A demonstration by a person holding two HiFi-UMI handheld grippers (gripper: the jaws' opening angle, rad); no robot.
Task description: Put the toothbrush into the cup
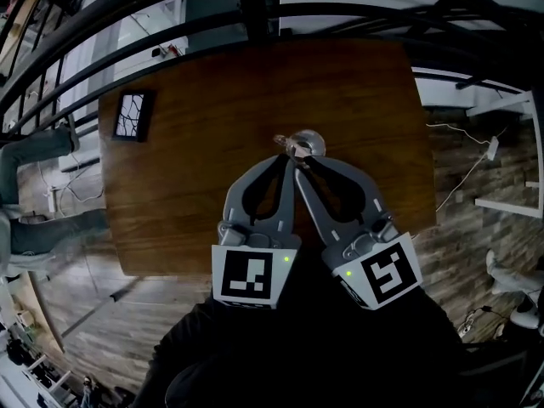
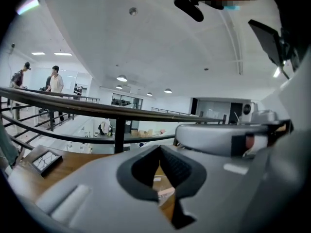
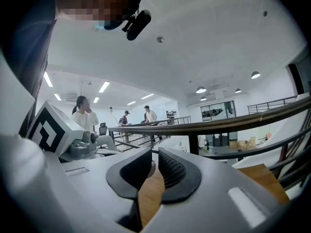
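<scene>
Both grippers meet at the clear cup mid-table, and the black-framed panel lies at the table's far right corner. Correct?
One slip: the head view shows the black-framed panel at the far left corner of the table, not right. The left gripper and right gripper do meet at the clear cup mid-table.

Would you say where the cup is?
In the head view the cup stands on the table at the tips of the left gripper and right gripper.
</scene>
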